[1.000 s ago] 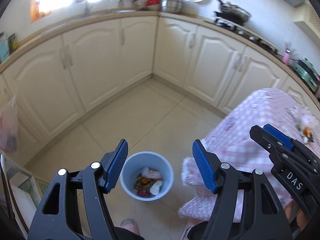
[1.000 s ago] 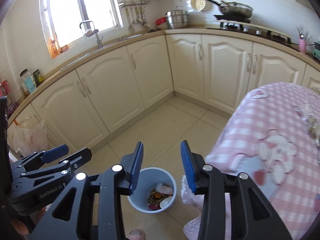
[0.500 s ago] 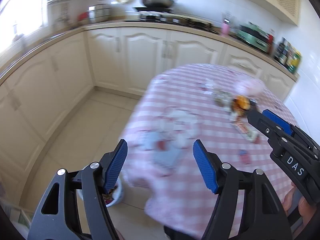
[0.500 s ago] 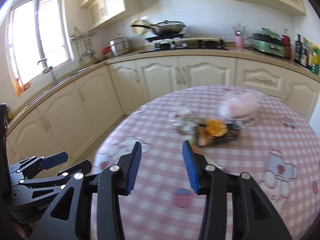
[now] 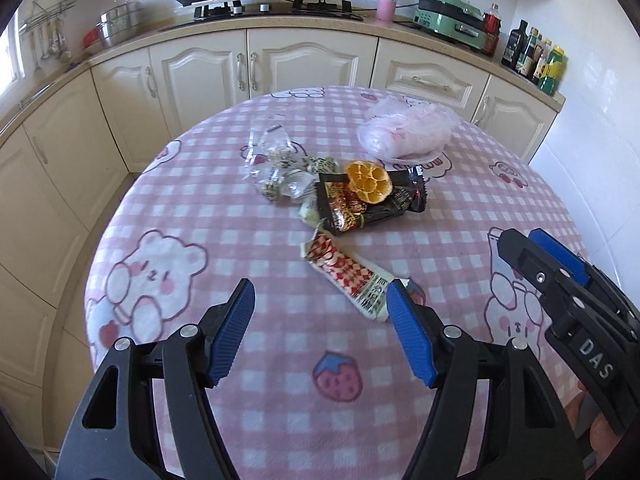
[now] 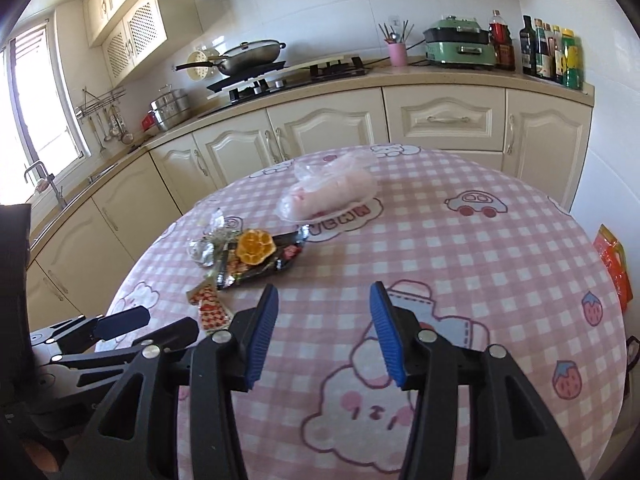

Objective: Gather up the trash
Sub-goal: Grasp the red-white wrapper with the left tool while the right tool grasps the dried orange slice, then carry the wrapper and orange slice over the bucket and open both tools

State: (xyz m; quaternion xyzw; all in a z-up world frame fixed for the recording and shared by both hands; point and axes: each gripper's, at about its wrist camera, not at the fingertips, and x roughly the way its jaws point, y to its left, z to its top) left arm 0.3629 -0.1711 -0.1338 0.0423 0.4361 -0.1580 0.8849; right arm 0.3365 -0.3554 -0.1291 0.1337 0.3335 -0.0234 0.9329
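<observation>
Trash lies in a heap on the round table with a pink checked cloth (image 5: 200,216): an orange peel (image 5: 368,181) on a black snack wrapper (image 5: 372,204), crumpled clear wrappers (image 5: 280,172), a red-and-white checked wrapper (image 5: 348,274) nearest me, and a pink plastic bag (image 5: 408,128) farther back. My left gripper (image 5: 320,320) hovers open over the cloth, its right pad just beside the checked wrapper's end. My right gripper (image 6: 324,324) is over the cloth to the right of the heap, its jaws opening with nothing between them. The orange peel (image 6: 256,246) and the pink bag (image 6: 332,194) show in the right wrist view too.
Cream cabinets and a worktop (image 6: 360,80) curve behind the table, with a hob, a pan (image 6: 248,54), a green appliance (image 6: 460,46) and bottles (image 6: 552,54). An orange packet (image 6: 612,264) sits beyond the table's right edge. The other gripper shows at each view's side.
Both views have swung from the floor bin round to the table, and the trash heap now lies ahead. The right gripper's jaws stand wider apart than before.
</observation>
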